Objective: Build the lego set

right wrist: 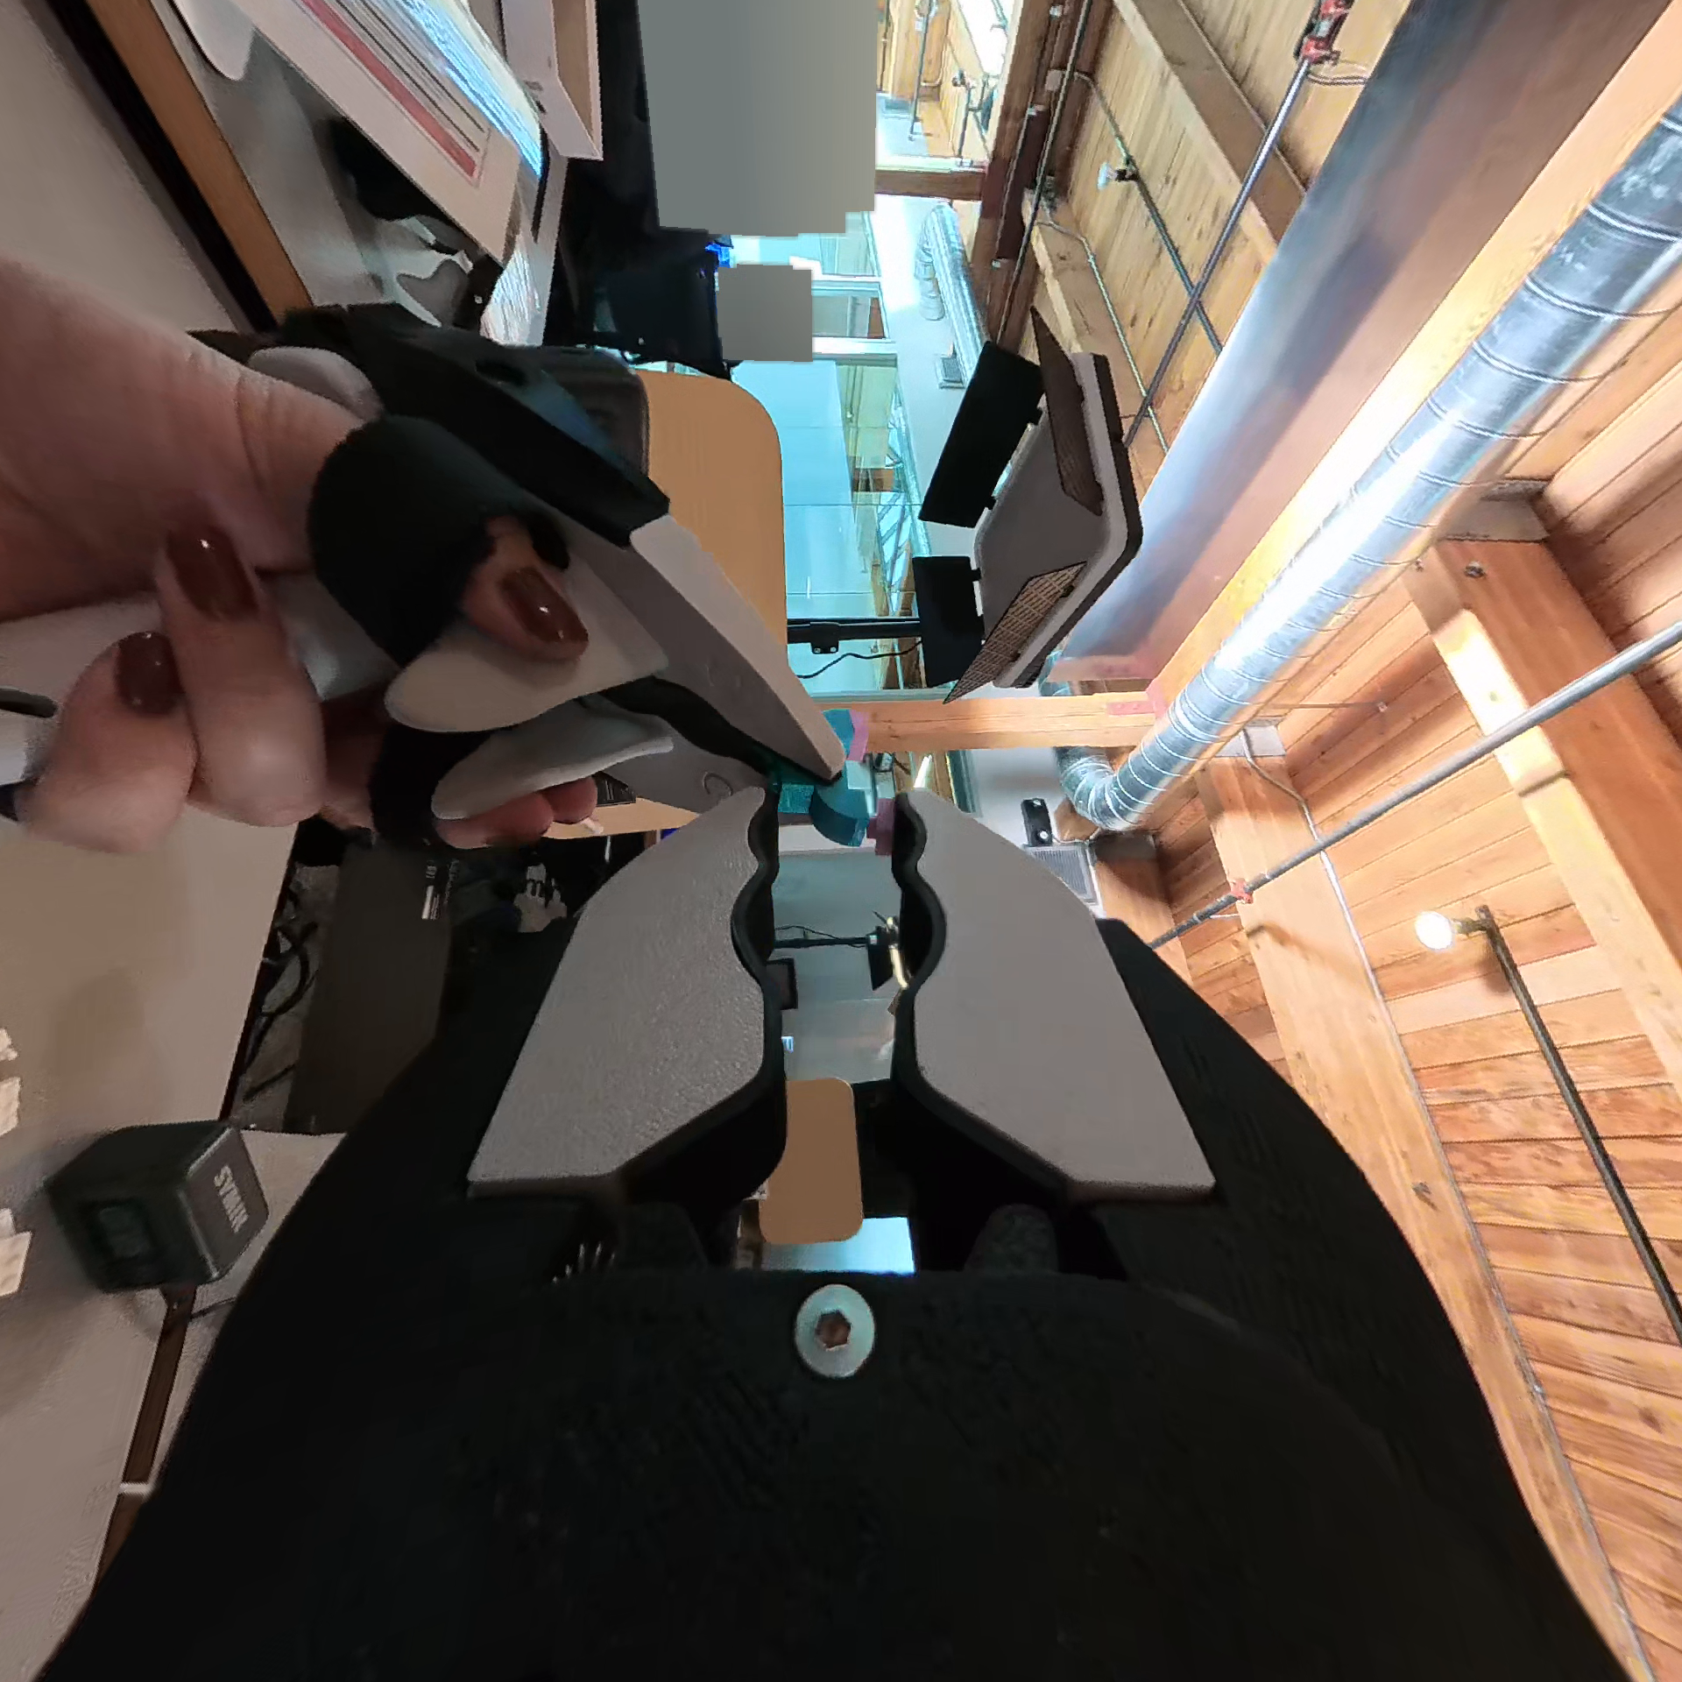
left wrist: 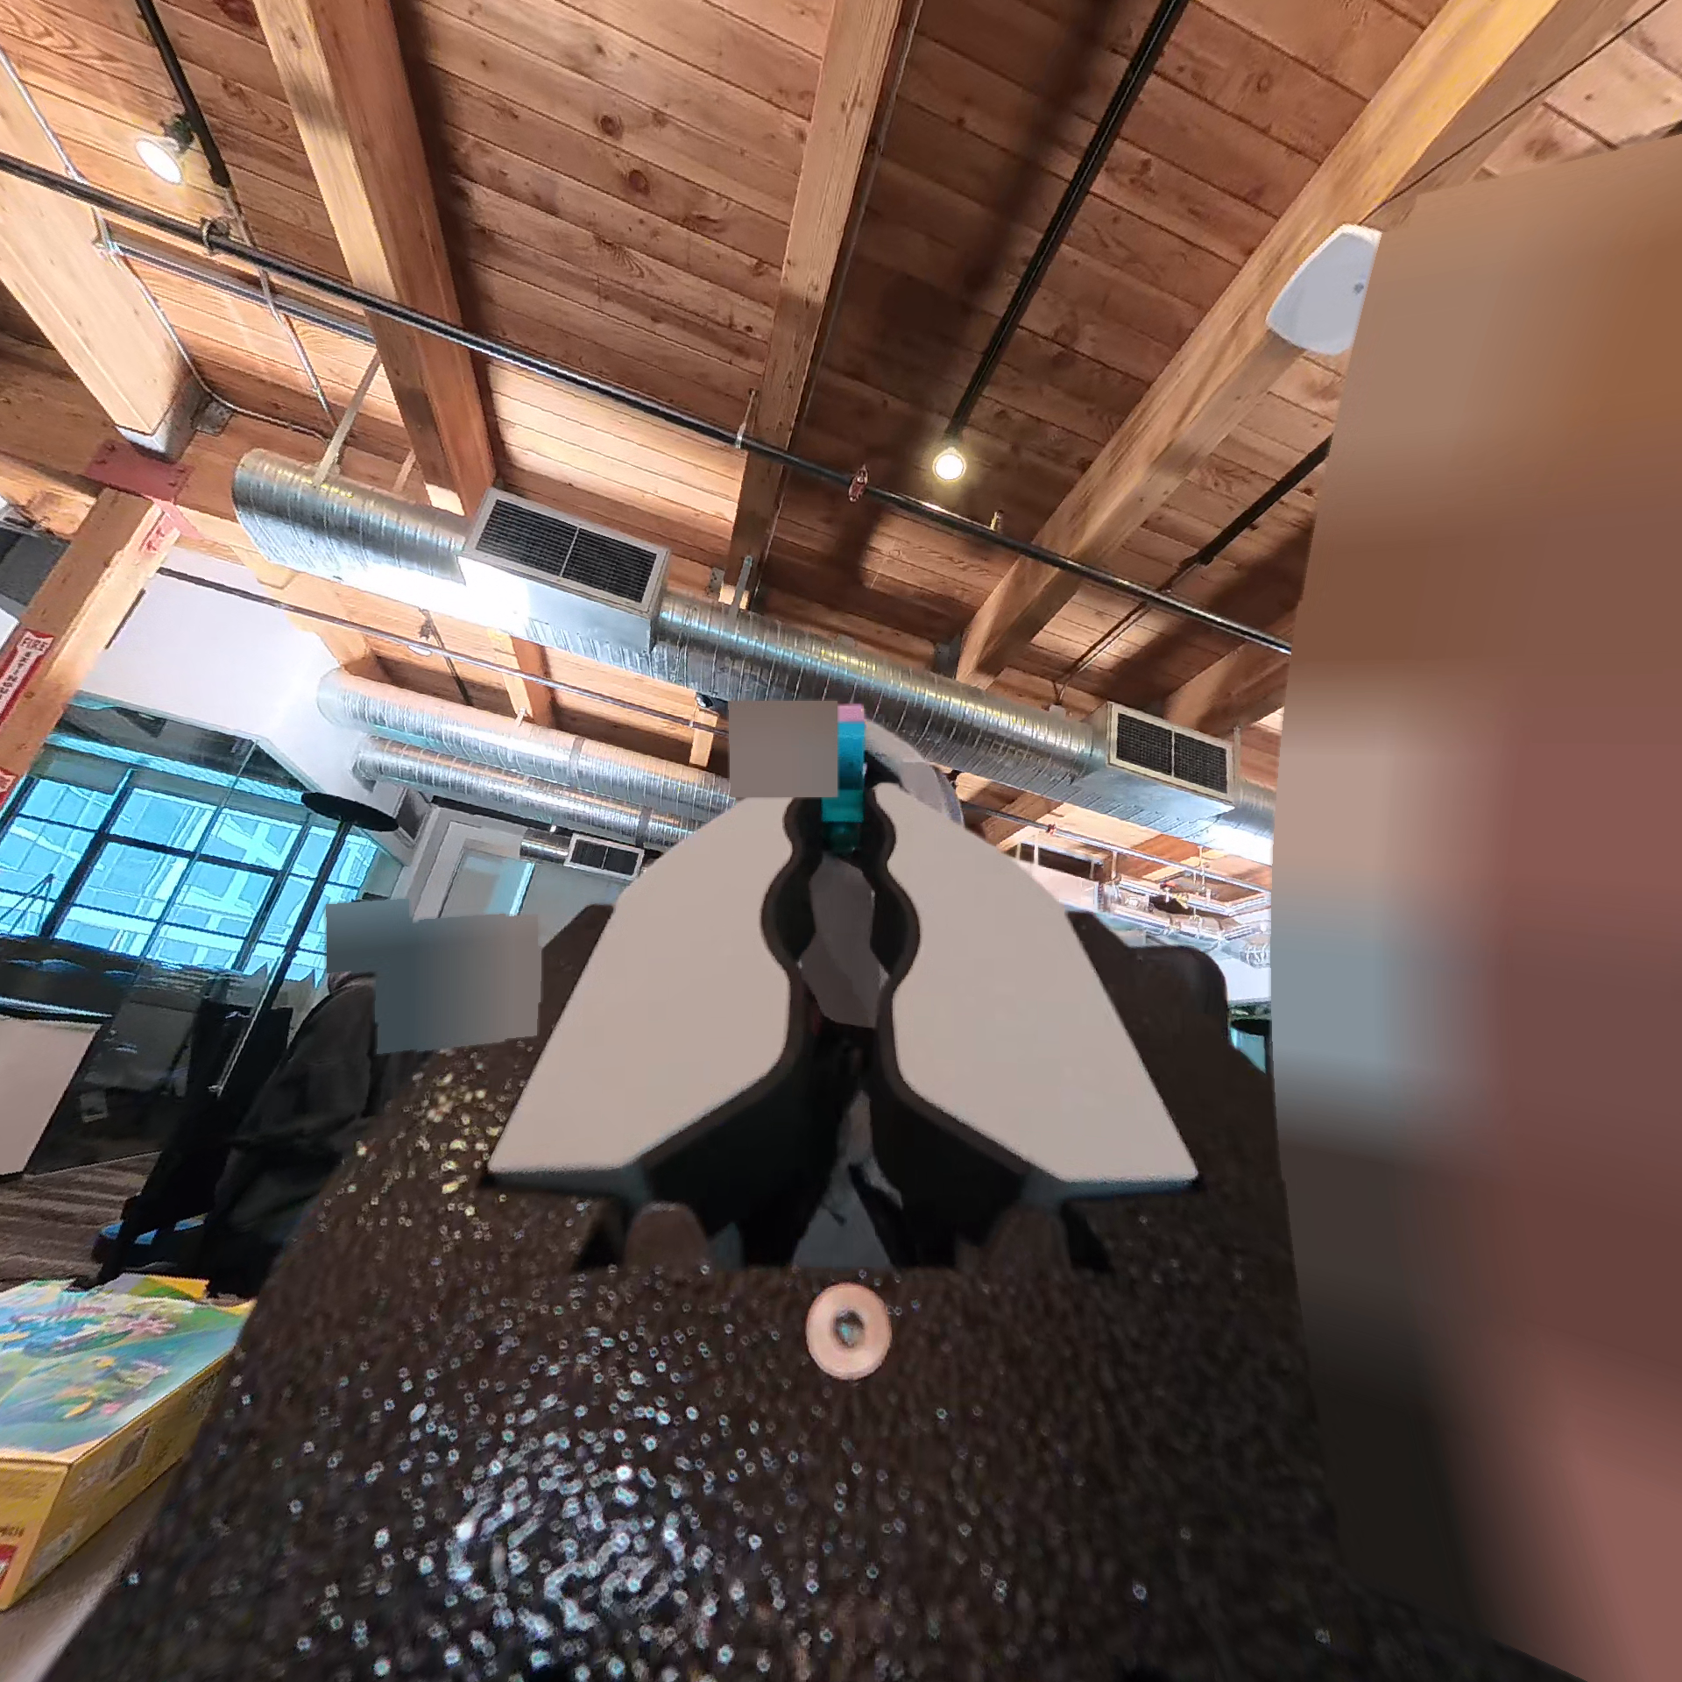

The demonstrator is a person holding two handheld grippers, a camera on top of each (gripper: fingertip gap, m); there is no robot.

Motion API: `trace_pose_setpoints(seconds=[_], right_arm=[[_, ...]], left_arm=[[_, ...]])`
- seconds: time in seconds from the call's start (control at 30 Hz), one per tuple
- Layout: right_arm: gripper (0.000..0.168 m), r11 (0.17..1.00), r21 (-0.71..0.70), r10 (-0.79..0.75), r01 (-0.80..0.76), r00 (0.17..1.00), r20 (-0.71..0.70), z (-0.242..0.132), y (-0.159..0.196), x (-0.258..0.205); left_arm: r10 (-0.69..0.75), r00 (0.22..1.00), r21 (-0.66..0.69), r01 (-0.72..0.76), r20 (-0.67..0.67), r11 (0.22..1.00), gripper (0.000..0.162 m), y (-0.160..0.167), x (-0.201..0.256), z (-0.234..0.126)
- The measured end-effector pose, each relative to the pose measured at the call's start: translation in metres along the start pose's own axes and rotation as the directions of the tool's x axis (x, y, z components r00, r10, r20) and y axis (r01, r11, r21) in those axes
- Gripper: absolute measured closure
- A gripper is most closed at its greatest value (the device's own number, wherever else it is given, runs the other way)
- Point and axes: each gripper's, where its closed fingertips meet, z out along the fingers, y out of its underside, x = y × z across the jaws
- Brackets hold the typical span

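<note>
A small teal lego assembly point(left wrist: 845, 815) with a pink piece point(left wrist: 852, 714) on its far end is held up in the air against the wooden ceiling. My left gripper point(left wrist: 842, 819) is shut on its teal part at the fingertips. In the right wrist view the same assembly point(right wrist: 842, 805) sits between my right gripper's tips point(right wrist: 833, 805), teal toward one finger and the pink piece point(right wrist: 881, 824) against the other. The left gripper point(right wrist: 810, 769) comes in from the left, held by a hand point(right wrist: 136, 564), and pinches the teal end. A patch hides part of the assembly in the left wrist view.
A yellow lego box point(left wrist: 82, 1383) lies on the table at the lower left. A black power adapter point(right wrist: 155, 1201) sits on the white table point(right wrist: 109, 983). Monitors and desks stand behind. A blurred patch covers the right side of the left wrist view. Only a small space, under 4 cm, lies between the two pairs of fingers.
</note>
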Motion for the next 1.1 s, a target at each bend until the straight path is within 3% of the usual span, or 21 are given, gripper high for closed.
trace_pose_setpoints(seconds=[0.43, 0.8, 1.1], right_arm=[[0.148, 0.999, -0.015, 0.037, -0.037, 0.999, 0.022, 0.0000, 0.0025, -0.0018], [0.149, 0.995, -0.055, -0.083, 0.079, 0.995, -0.060, 0.0020, 0.0027, -0.0012], [0.147, 0.997, -0.061, 0.036, -0.042, 0.995, -0.091, 0.0042, 0.0037, -0.0037]], left_arm=[[0.000, 1.000, 0.027, -0.001, 0.009, 1.000, 0.154, 0.0006, -0.0012, 0.0011], [-0.009, 1.000, 0.102, 0.009, -0.003, 0.995, 0.155, -0.0035, -0.0012, -0.0007], [-0.079, 0.997, 0.176, 0.081, -0.020, 0.981, 0.155, -0.0059, -0.0046, -0.0032]])
